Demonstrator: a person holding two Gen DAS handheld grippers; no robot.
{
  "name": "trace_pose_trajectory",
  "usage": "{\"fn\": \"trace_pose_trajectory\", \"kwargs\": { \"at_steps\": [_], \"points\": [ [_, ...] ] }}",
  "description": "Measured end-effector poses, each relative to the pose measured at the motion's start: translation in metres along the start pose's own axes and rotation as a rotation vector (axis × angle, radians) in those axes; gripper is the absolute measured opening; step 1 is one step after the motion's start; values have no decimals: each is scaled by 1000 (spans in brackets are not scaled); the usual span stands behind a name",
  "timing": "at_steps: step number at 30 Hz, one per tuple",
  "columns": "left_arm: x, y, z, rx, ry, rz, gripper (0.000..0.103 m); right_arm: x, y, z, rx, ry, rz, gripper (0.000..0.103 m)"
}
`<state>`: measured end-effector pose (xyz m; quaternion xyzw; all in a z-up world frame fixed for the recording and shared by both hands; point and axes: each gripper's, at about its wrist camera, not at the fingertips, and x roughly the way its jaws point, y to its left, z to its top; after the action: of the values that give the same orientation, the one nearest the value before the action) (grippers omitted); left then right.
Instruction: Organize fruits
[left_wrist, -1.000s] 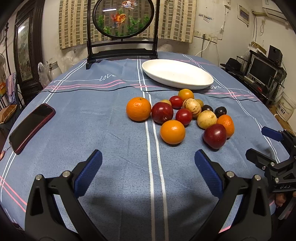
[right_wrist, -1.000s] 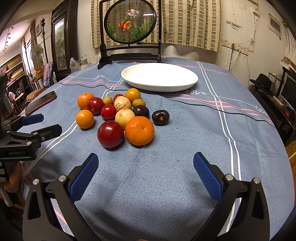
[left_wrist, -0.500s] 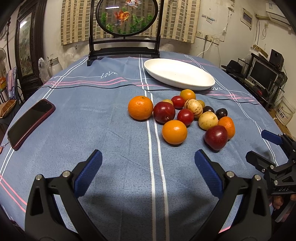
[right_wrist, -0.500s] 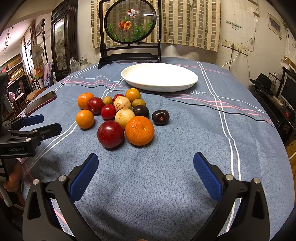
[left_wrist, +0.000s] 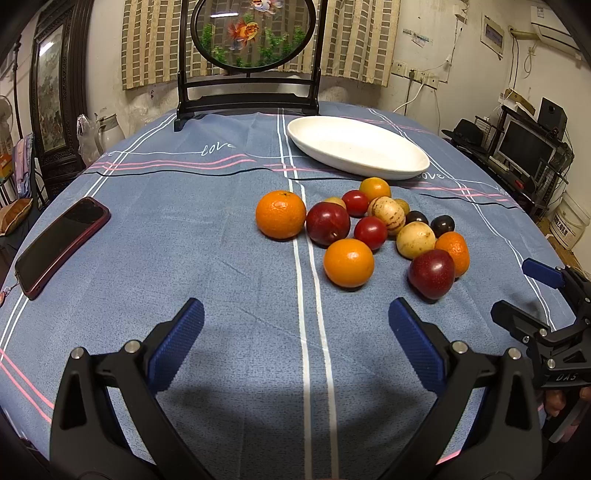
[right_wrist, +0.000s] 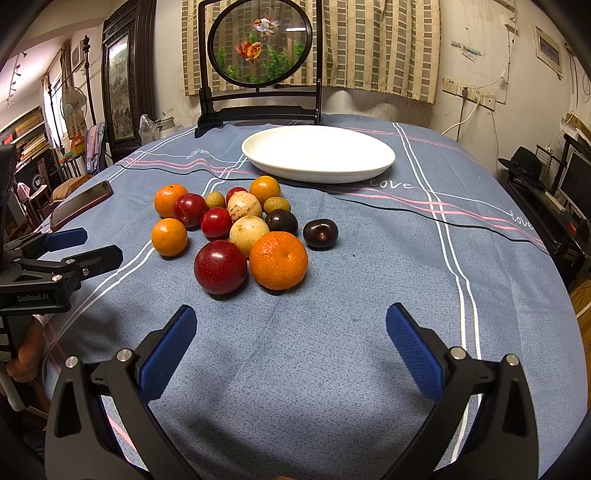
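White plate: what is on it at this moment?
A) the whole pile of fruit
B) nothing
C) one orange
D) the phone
B: the white plate shows only bare surface in both wrist views, while all the fruit sits clustered on the blue tablecloth in front of it and the phone lies off to the left of the fruit.

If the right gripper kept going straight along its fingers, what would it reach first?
Probably the large orange at the near edge of the fruit pile, with the big red plum just left of it. The right gripper is open and empty; only bare tablecloth lies between. Depth is uncertain.
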<state>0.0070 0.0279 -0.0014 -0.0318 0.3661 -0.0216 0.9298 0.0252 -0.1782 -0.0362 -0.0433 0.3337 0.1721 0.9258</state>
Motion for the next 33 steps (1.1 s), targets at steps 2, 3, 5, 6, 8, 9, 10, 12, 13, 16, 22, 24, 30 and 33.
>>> {"fn": "trace_pose_trajectory", "kwargs": {
  "at_steps": [2,3,5,6,8,9,10,12,13,16,22,24,30,33],
  "points": [
    [0,0,0,-1,1,0,101,0,0,0,0,0,0,102],
    [0,0,0,-2,2,-1,101,0,1,0,-1,0,0,102],
    [1,0,-1,-2,5,0,101,0,1,0,-1,0,0,102],
    [1,0,-1,-2,5,1,101,0,1,0,0,-1,-2,102],
    [1,0,-1,-2,4,0,101,-1,0,0,2,-2,-2,102],
    [0,0,-1,-2,2,0,101,-2,0,0,2,-4,-1,102],
    [0,0,-2,-3,0,-1,101,-4,0,1,1,-9,-1,102],
    [0,0,-1,-3,0,-4,101,-4,1,-1,-7,-15,18,102],
    [0,0,-2,-3,1,-7,101,-6,2,-1,-15,-16,35,100],
    [-1,1,-2,-9,-2,-18,101,4,3,3,-13,27,94,79],
    [-2,6,-1,-37,-6,-48,101,38,-7,18,71,144,162,49],
    [-1,7,-1,-49,1,-52,101,40,-8,23,67,145,150,48],
    [4,7,1,-53,30,-57,101,57,-1,36,3,193,135,48],
    [4,6,1,-47,35,-65,101,71,0,40,-22,217,103,46]
  ]
}}
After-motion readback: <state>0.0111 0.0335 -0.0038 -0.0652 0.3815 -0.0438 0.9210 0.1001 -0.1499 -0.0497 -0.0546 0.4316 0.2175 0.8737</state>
